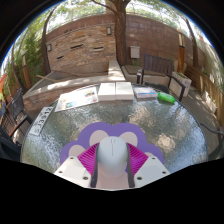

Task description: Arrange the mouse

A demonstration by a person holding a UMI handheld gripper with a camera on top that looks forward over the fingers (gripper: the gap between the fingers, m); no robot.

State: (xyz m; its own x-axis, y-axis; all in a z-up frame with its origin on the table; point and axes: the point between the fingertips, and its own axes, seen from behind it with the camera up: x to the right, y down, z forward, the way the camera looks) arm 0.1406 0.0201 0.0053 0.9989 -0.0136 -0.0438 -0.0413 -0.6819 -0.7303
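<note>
A white computer mouse [112, 156] sits between my gripper's fingers, its front pointing away from me. Both magenta pads [87, 160] press against its sides, so my gripper [112, 164] is shut on the mouse. Just beyond the mouse lies a purple paw-shaped mouse mat [112, 134] on a round glass table [60, 135]. The mouse is held over the near part of the mat; I cannot tell whether it touches the mat.
A green object [166, 98] lies at the far right of the table. White papers or trays [98, 95] lie on a surface beyond the table's far edge. A brick wall [90, 45], a tree trunk [120, 35] and chairs [155, 68] stand behind.
</note>
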